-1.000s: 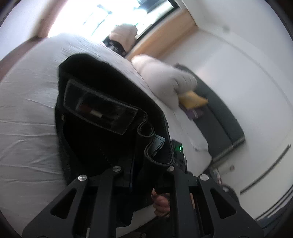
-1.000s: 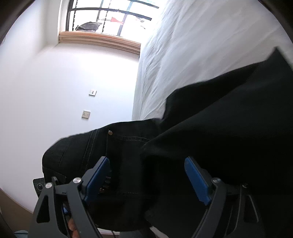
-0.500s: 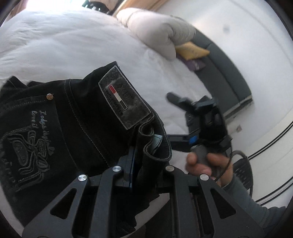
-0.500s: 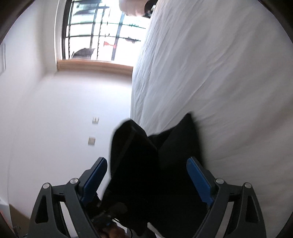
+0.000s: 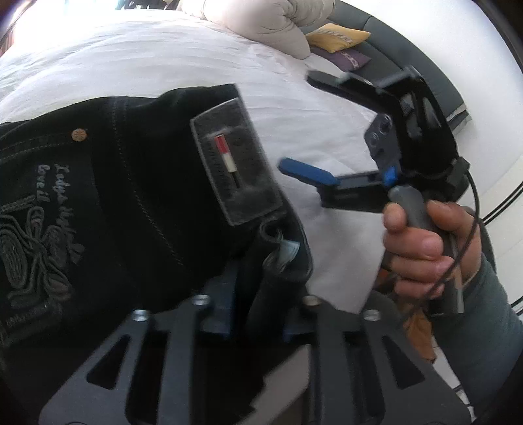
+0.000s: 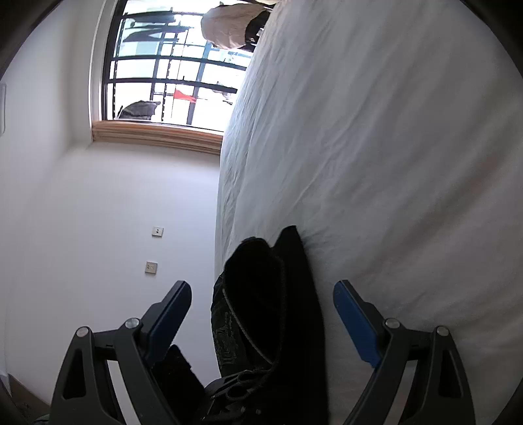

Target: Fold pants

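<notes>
The pants lie on the bed, waistband between the left gripper fingers, whose jaws have just been opening, letting go. A second ago the pants hung lifted; now they're down flat. The right gripper stands wide open, empty, held in a hand just beside. Pillows sit beyond.
</notes>
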